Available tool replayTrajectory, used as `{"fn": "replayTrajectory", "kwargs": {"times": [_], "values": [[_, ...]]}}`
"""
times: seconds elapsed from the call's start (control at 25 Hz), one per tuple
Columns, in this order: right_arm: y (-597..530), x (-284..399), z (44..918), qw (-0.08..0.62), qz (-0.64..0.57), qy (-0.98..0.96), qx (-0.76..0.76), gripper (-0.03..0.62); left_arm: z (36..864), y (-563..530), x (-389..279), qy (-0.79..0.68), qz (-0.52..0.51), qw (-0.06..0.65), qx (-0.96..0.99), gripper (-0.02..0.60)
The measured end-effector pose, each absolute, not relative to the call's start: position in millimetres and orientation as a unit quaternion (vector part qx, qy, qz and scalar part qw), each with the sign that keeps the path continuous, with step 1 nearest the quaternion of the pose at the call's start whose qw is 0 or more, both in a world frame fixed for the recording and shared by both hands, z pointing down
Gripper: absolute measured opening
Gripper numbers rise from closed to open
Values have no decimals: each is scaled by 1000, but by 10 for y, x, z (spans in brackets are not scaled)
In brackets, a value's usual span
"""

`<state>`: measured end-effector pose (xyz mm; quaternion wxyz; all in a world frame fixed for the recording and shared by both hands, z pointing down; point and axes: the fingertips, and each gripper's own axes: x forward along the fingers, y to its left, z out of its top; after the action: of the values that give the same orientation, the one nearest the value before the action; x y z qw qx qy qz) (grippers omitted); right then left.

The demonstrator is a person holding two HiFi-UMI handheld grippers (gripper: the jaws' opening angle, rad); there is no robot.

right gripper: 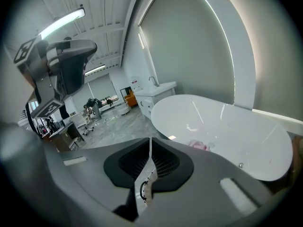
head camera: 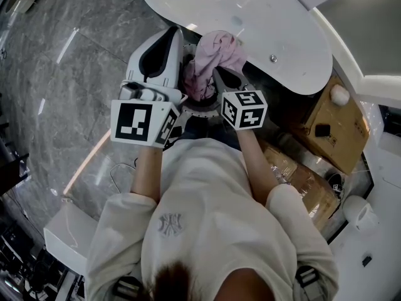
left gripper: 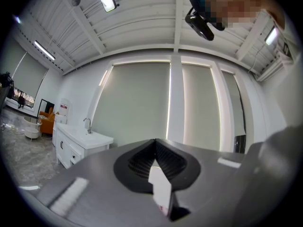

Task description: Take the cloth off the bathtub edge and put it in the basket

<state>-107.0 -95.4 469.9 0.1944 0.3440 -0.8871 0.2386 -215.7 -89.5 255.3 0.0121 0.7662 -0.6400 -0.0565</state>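
A bathroom set staged inside a big open hall: a white oval freestanding bathtub sits straight ahead of the right gripper. A white vanity cabinet with basin and tap stands off to the left of the left gripper. There's grey marble-look floor below, and desks with office chairs far beyond.

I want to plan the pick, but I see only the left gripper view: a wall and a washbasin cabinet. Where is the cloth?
Observer: The pink cloth lies bunched on the white bathtub's edge, in front of the person.
Operator: Does the right gripper hold it?
Observer: No. The right gripper is shut with nothing between its jaws; the cloth shows just beyond them.
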Motion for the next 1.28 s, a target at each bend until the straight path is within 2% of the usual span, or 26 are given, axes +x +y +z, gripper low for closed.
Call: {"fn": "replayTrajectory", "kwargs": {"times": [0.16,0.6,1.28], "values": [[-969,-1047,4627,191,233,-888,348,-2,2528,-890,-2154,-639,-58,12,767,49],[-1002,-1090,4339,168,219,-895,351,-2,2539,-869,-2178,-634,-60,17,771,49],[-1235,-880,3350,81,170,-898,398,-2,2394,-920,-2084,-607,-77,14,791,48]]}}
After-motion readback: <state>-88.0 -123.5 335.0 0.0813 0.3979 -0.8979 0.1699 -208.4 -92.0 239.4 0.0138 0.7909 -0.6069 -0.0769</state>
